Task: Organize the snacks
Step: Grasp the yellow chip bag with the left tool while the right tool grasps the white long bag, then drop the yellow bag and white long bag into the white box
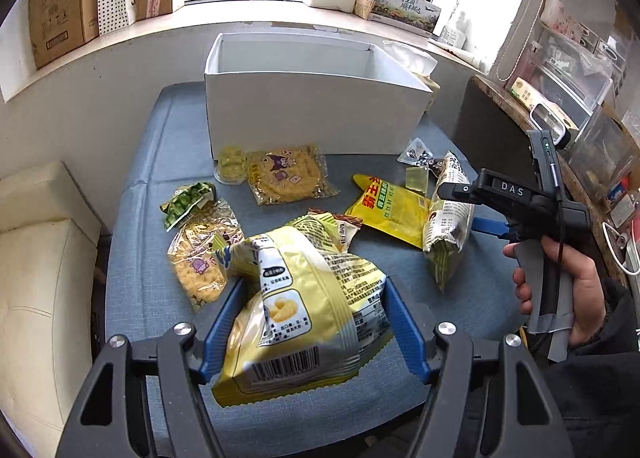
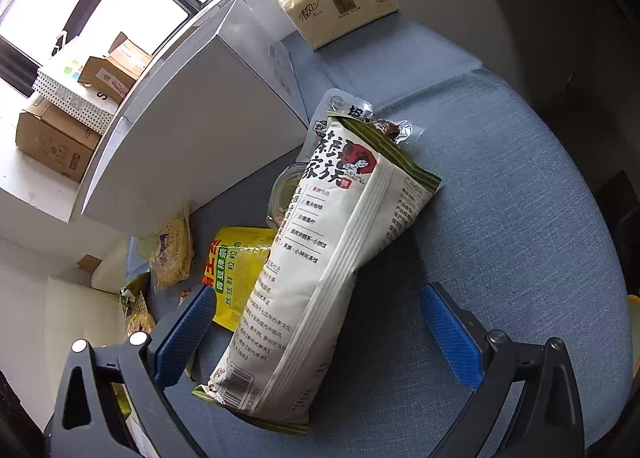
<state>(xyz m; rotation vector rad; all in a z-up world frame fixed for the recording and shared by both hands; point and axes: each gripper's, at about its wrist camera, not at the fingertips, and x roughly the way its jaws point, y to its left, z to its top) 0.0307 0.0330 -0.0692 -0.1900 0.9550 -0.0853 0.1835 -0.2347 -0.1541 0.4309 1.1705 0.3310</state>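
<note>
Left wrist | left gripper (image 1: pixel 312 332) clamps yellow bag (image 1: pixel 304 314) (lifted) | right gripper (image 2: pixel 320 342) agape astride white packet (image 2: pixel 320 258)

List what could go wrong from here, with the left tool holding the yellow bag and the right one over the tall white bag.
1. The left tool pinches the puffy yellow bag across its soft middle; it could slip out or its contents get crushed.
2. The right tool is open around the tall white bag, which leans on other packets; closing could tip it aside.
3. The white box has a tall wall the bag could catch on.
</note>
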